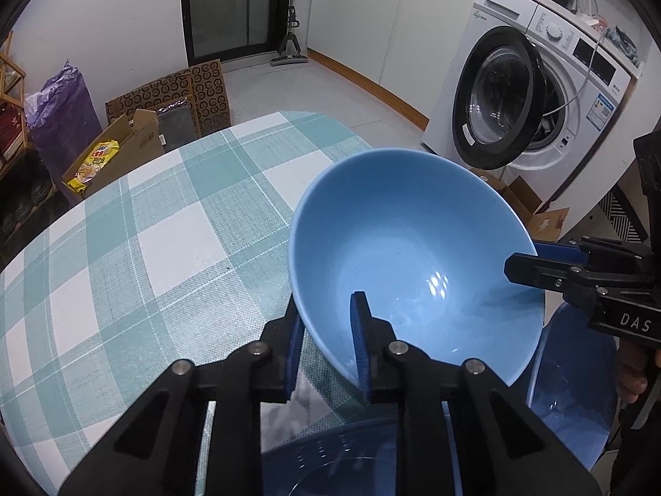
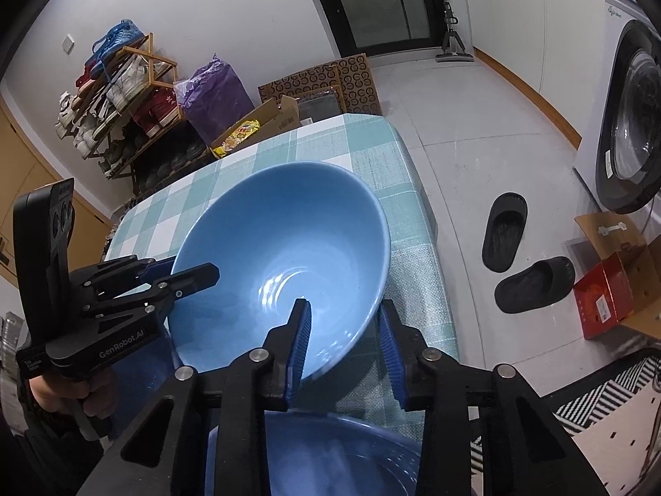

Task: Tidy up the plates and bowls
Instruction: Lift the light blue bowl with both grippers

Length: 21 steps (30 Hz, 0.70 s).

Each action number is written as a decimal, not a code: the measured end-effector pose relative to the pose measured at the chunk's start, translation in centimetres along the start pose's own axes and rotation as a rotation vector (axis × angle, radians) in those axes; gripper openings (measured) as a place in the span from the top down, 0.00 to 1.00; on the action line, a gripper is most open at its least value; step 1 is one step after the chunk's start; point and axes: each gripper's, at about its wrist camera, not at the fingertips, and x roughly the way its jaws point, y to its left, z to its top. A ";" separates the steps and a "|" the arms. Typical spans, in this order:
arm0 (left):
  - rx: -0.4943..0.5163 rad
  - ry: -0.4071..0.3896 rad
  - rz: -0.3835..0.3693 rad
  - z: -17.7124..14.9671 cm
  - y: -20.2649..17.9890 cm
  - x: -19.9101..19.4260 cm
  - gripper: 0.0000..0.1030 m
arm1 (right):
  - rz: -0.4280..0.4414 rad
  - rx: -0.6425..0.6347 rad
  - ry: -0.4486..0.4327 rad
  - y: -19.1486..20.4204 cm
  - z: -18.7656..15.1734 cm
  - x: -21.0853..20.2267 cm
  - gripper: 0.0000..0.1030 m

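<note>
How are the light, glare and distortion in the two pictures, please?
Left wrist view: even indoor light, small white glare spots low inside the bowl, and the fisheye bends the table edge and the washer. Right wrist view: a brighter glare patch inside the bowl, a soft shadow under it on the table, dark corners, all fairly sharp.

Laundry corner with pale tiled floor and white walls

A bench (image 1: 165,223) in teal-and-white check stands mid-room; a front-loading washing machine (image 1: 537,95), door open, sits under white cabinets (image 1: 372,12); a dark glass door (image 2: 388,4) fills the far wall; a wooden shoe rack (image 2: 120,107), purple bag (image 2: 215,91) and cardboard boxes (image 2: 264,120) crowd the left; black slippers (image 2: 516,256) lie on the floor.
</note>
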 end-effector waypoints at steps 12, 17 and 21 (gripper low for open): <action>-0.005 -0.017 -0.002 0.0 0.0 -0.2 0.82 | -0.024 -0.007 -0.021 0.1 -0.1 -0.2 0.72; -0.006 -0.038 0.002 0.0 0.0 -0.9 0.82 | -0.027 -0.015 -0.036 0.1 -0.2 -0.6 0.72; -0.009 -0.062 0.007 0.1 -0.1 -1.7 0.82 | -0.025 -0.021 -0.058 0.4 -0.3 -1.3 0.72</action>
